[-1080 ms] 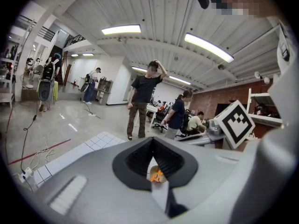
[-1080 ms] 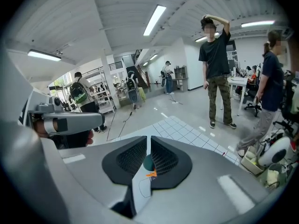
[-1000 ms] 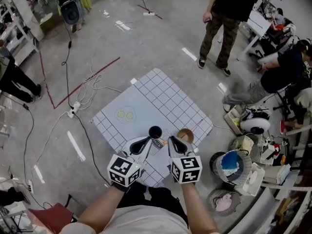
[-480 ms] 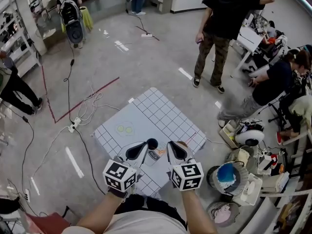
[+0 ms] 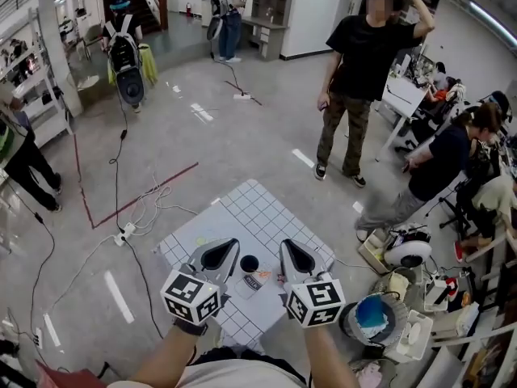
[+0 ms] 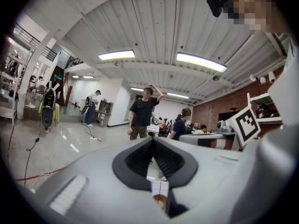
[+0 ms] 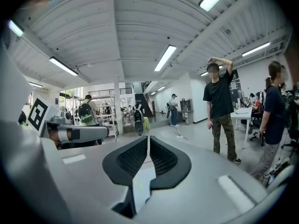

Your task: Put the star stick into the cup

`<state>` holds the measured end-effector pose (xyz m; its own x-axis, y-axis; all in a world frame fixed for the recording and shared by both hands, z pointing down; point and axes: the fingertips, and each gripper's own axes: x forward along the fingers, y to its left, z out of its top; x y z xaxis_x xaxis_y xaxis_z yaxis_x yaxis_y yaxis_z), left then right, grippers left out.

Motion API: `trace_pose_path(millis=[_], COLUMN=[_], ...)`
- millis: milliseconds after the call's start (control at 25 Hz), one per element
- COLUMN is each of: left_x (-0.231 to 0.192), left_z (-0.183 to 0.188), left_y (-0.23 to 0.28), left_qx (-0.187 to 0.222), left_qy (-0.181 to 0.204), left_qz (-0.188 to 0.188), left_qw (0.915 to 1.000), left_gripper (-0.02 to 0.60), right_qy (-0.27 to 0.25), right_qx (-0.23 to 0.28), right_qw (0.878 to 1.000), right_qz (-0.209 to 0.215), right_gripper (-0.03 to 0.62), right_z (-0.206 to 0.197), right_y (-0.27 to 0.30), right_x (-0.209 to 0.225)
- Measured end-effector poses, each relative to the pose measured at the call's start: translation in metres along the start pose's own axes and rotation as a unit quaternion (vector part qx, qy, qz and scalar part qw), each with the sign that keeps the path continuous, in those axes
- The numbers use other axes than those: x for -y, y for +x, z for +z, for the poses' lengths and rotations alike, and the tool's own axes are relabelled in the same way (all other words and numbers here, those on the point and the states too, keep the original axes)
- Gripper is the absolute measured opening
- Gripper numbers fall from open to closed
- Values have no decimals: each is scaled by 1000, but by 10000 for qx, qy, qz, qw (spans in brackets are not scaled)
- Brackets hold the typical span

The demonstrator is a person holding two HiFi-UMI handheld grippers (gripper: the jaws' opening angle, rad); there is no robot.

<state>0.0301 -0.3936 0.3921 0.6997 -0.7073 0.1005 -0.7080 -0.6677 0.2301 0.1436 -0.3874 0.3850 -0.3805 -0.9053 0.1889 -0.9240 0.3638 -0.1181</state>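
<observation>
A white cup with a dark opening stands on the white gridded mat. In the head view it shows between my two grippers. My left gripper is just left of it and my right gripper just right of it. Both are raised and point out across the room. The left gripper has its jaws shut with nothing between them. So does the right gripper. I see no star stick in the head view. A small brown thing on the mat shows under the left jaws.
A person stands beyond the mat, and another sits at the right. Cables trail over the floor at the left. A blue bucket and a white fan crowd the right side. Two yellow-green circles are printed on the mat.
The head view has tilted up, so more of the room shows. Both grippers have lifted and now flank the cup. The brown thing right of the cup is now hidden behind my right gripper.
</observation>
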Motion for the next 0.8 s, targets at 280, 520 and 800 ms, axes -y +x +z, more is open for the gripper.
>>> trace_pose_path(millis=[280, 520, 800], left_x=[8, 9, 7], left_z=[27, 39, 37], left_y=[-13, -19, -23], left_qx=[229, 340, 325], left_qy=[121, 192, 163], left_qz=[7, 33, 57], left_qw=[9997, 9992, 9993], left_gripper=[6, 6, 6], right_qy=[-115, -246, -216], right_qx=[370, 389, 350], right_qw=[9992, 9989, 9992], right_qz=[6, 14, 26], right_gripper=[12, 12, 12], right_z=[36, 42, 37], right_y=[-13, -15, -16], right_x=[-9, -17, -23])
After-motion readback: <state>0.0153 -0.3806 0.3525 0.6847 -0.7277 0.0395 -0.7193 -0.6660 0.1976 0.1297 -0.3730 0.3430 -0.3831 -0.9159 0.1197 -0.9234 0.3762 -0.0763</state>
